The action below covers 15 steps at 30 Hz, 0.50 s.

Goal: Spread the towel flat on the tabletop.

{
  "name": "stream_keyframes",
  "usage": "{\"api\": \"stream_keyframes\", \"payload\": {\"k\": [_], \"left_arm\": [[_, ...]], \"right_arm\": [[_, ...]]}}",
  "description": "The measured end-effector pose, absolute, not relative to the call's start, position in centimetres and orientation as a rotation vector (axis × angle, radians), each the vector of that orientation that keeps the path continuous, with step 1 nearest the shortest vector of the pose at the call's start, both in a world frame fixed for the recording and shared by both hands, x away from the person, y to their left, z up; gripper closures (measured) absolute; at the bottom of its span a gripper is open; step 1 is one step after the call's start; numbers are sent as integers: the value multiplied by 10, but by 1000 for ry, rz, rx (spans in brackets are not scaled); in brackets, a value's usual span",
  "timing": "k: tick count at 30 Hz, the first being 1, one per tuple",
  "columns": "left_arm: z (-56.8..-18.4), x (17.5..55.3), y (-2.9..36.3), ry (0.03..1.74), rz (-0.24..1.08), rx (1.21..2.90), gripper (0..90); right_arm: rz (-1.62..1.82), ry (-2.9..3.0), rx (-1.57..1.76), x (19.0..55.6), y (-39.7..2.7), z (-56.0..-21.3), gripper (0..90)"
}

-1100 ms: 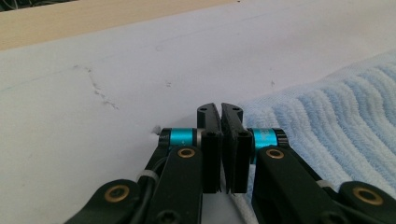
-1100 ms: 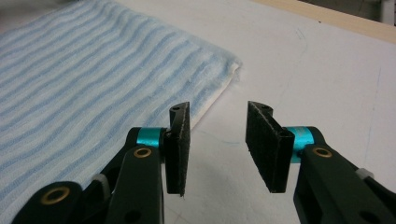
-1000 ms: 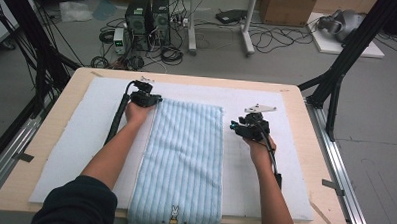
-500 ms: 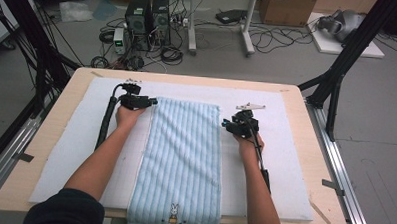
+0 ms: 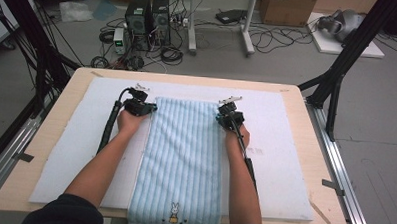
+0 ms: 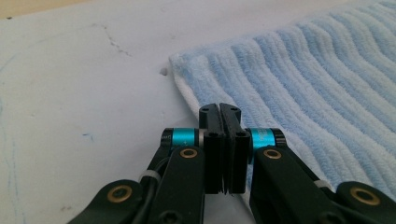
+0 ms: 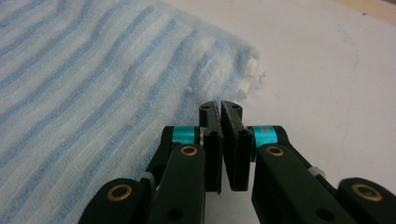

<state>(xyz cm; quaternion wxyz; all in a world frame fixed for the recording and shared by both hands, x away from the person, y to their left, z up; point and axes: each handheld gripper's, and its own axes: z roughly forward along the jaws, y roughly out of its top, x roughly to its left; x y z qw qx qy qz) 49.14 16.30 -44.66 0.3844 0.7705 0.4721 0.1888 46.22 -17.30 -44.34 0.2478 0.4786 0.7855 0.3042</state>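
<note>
A light blue striped towel lies flat lengthwise on the white mat, with a small rabbit motif at its near end. My left gripper sits at the towel's far left corner. Its jaws have just been closing and now meet, the gripper lying over the towel's white edge. My right gripper is at the far right corner. Its jaws have also just closed; the gripper is by the towel's ragged corner. No cloth shows between either pair.
The mat covers most of a wooden table, with bare mat on both sides of the towel. Black frame legs stand at the table's far corners. Computers and cables sit on the floor beyond.
My right gripper slid left and away, up to the towel's far right corner. The left gripper shifted a little at the far left corner.
</note>
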Motion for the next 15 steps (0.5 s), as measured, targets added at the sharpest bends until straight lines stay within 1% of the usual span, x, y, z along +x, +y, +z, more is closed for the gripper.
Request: {"api": "stream_keyframes", "payload": {"k": [3, 4, 5, 6, 7, 8, 11, 15], "left_arm": [[-449, 493, 160, 1242, 501, 1917, 870], [-449, 493, 160, 1257, 515, 1906, 836], [-450, 493, 160, 1265, 504, 1887, 761], [-449, 493, 160, 1265, 500, 1887, 712], [-448, 492, 160, 1262, 526, 1899, 645], [-448, 490, 161, 1250, 541, 1910, 603], [-447, 483, 169, 1248, 529, 1891, 584], [-444, 470, 183, 1229, 500, 1819, 569]], "right_arm": [[834, 2096, 1336, 467, -177, -445, 866], [844, 2090, 1343, 468, -178, -445, 853], [854, 2083, 1349, 469, -179, -445, 819], [860, 2078, 1350, 469, -180, -445, 774], [891, 2072, 1360, 468, -182, -444, 745], [917, 2072, 1376, 467, -184, -443, 728], [964, 2076, 1350, 461, -189, -438, 708], [1032, 2113, 1326, 452, -193, -433, 707]]}}
